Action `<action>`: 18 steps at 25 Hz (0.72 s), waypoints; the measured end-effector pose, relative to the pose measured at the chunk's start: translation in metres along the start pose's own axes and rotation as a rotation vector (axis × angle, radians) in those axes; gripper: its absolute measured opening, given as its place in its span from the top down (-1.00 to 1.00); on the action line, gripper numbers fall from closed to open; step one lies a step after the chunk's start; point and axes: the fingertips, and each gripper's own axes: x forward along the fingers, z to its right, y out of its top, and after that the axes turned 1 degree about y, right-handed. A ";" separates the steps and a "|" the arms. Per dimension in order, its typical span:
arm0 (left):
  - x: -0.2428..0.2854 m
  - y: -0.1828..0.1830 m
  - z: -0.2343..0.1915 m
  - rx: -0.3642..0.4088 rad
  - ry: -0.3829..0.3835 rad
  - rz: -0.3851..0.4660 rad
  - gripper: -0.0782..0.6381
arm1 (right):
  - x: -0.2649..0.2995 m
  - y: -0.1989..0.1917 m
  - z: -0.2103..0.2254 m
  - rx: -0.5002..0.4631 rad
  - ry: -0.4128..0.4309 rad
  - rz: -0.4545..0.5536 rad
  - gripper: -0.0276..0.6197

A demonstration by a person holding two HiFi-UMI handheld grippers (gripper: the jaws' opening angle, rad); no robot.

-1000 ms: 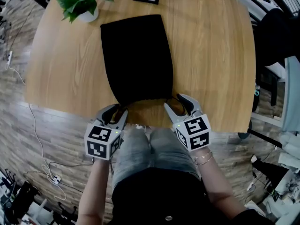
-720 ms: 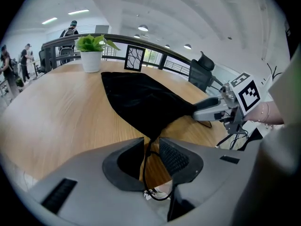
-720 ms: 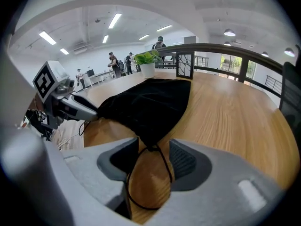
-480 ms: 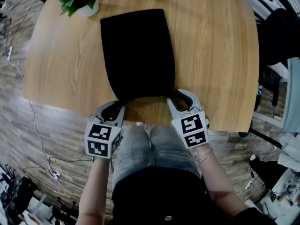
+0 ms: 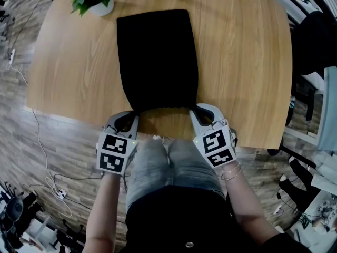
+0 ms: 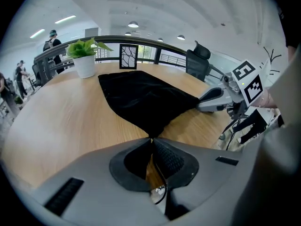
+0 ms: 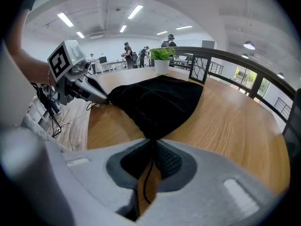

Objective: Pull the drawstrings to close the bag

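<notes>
Shows, from the head view, a flat black fabric drawstring bag (image 5: 157,57) lying on a round light wooden table (image 5: 242,62), mouth toward the near edge. Compared with a second ago: jaws of the left gripper (image 5: 135,115) and right gripper (image 5: 194,110) no longer spread wide, having just been closing, each now pinched at a near corner of the bag; hands hardly shifted, bag in the same spot. Only from above: the bag's whole outline, both marker cubes, the person's lap below the table edge. Only in the left gripper view: a thin black drawstring (image 6: 161,178) clamped between ribbed pads (image 6: 169,161), bag corner drawn to a point at the tips. Likewise in the right gripper view, the other drawstring (image 7: 146,182) clamped and trailing back.
</notes>
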 end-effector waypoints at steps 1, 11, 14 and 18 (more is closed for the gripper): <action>0.000 0.000 0.001 0.013 -0.002 -0.004 0.70 | -0.002 -0.001 0.000 0.008 0.010 0.001 0.83; -0.002 -0.003 0.003 0.097 -0.005 -0.009 0.70 | -0.016 -0.004 0.004 0.027 0.018 0.022 0.83; -0.001 -0.003 0.003 0.102 -0.006 -0.011 0.70 | -0.019 -0.006 0.003 0.027 0.024 0.026 0.82; -0.001 -0.004 0.004 0.132 -0.005 -0.021 0.70 | -0.024 -0.011 0.004 0.018 0.032 0.015 0.82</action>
